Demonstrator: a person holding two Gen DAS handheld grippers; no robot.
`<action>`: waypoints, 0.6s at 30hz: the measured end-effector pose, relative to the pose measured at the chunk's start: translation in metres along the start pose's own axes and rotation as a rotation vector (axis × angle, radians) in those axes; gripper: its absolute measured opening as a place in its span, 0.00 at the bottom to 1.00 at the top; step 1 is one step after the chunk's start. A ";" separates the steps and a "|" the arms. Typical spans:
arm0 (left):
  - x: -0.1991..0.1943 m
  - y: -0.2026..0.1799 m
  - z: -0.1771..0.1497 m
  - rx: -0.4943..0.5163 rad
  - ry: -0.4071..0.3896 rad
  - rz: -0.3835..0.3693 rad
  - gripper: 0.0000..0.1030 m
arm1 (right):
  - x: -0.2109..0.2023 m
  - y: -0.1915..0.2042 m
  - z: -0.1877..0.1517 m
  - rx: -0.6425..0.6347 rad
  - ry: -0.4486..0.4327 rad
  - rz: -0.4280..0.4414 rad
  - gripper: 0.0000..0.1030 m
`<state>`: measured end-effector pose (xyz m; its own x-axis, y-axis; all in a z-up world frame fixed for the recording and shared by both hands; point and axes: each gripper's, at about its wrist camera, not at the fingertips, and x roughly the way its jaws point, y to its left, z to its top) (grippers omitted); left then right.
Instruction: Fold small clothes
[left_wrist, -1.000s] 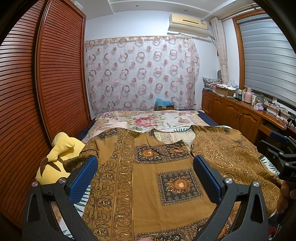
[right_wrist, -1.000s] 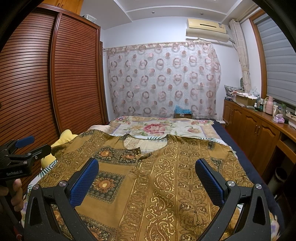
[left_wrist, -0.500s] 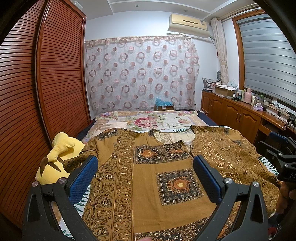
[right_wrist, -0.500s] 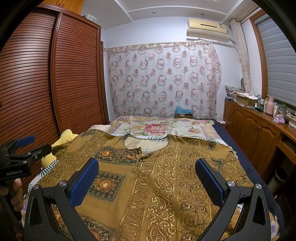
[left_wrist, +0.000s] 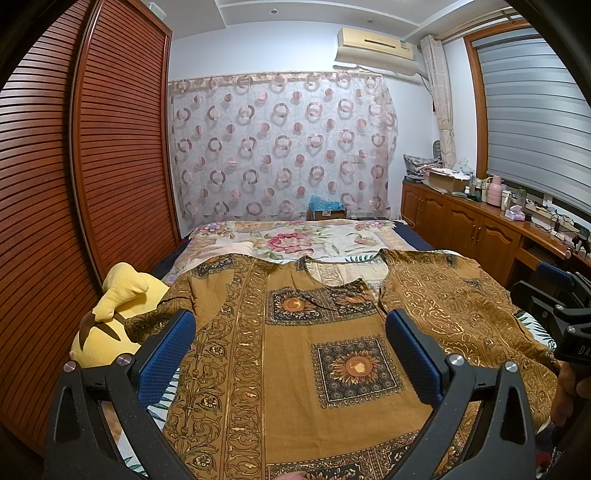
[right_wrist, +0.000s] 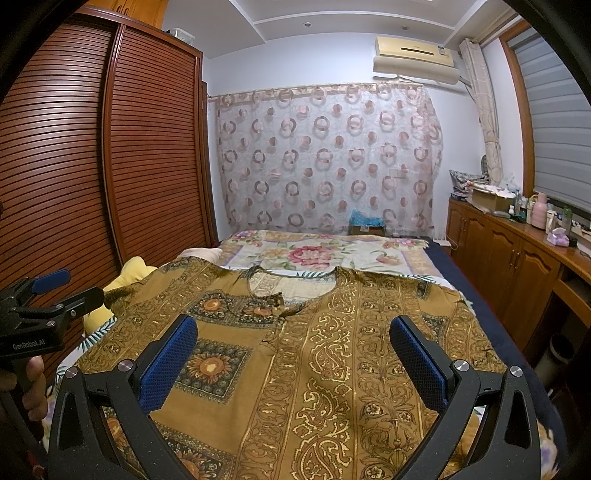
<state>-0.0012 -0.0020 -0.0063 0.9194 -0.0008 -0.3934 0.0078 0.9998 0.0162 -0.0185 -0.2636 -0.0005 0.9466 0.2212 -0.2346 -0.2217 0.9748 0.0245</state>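
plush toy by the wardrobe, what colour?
Yellow with a dark brown tip, the plush toy; clearest in the left wrist view.

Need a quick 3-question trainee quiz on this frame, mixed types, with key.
1. True or false: the left claw is shut on the brown gold-patterned shirt.
2. Which side of the shirt is the yellow plush toy on, seen from the left wrist? A) left B) right
3. Fill in: the shirt lies spread on the floral-covered ____.

Key: 1 false, both it and the right claw hover open; 2 A; 3 bed.
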 end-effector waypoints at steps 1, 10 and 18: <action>0.000 0.000 0.000 0.000 0.000 0.001 1.00 | 0.000 0.000 0.000 0.000 -0.001 0.000 1.00; 0.001 -0.001 -0.002 0.000 0.001 0.000 1.00 | 0.000 0.000 0.000 0.000 0.001 0.000 1.00; 0.012 0.002 -0.010 -0.004 0.031 0.003 1.00 | 0.013 0.005 -0.003 -0.018 0.033 0.026 1.00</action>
<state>0.0057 -0.0002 -0.0201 0.9068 0.0023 -0.4216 0.0036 0.9999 0.0132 -0.0078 -0.2556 -0.0061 0.9325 0.2446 -0.2659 -0.2502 0.9681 0.0132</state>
